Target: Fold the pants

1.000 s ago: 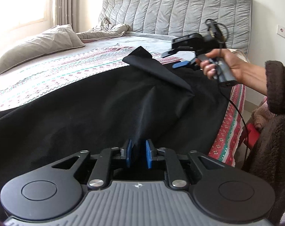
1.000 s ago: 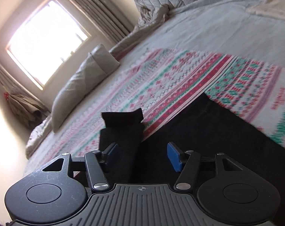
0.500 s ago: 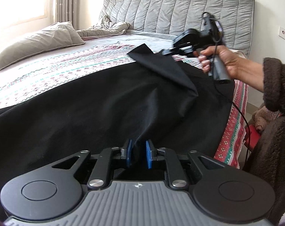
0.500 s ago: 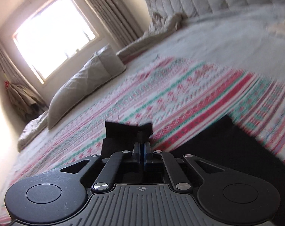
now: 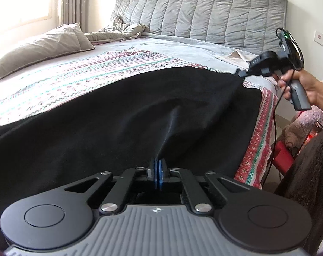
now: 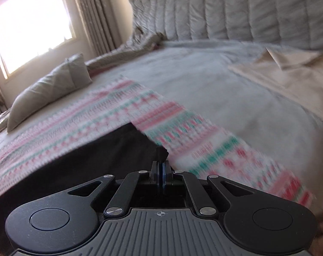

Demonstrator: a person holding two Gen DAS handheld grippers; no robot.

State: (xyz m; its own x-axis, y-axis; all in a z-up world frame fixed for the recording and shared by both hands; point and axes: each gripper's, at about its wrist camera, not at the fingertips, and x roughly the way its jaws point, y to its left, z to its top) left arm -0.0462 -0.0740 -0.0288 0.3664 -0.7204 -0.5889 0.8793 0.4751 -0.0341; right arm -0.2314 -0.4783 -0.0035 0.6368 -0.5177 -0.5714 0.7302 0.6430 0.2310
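Black pants (image 5: 118, 115) lie spread across the patterned bedspread (image 5: 80, 72). My left gripper (image 5: 158, 168) is shut on the near edge of the pants, and a crease runs up from its blue pads. Seen in the left wrist view, my right gripper (image 5: 241, 73) is at the far right corner, shut on that corner and pulling the cloth taut. In the right wrist view the right gripper (image 6: 161, 170) pinches a small tuft of black cloth (image 6: 160, 152), with the pants (image 6: 76, 160) stretching to the left below it.
A grey pillow (image 5: 39, 49) lies at the left and a quilted grey headboard (image 5: 204, 10) stands behind. A beige cloth (image 6: 289, 74) rests on the grey sheet at the right. The bed's edge (image 5: 257, 149) drops off at the right, beside a person's sleeve (image 5: 306, 170).
The right gripper shut on the folded-over corner and carried it right, which unfolded the flap and stretched the pants flat. The left gripper's pads closed fully on the near edge.
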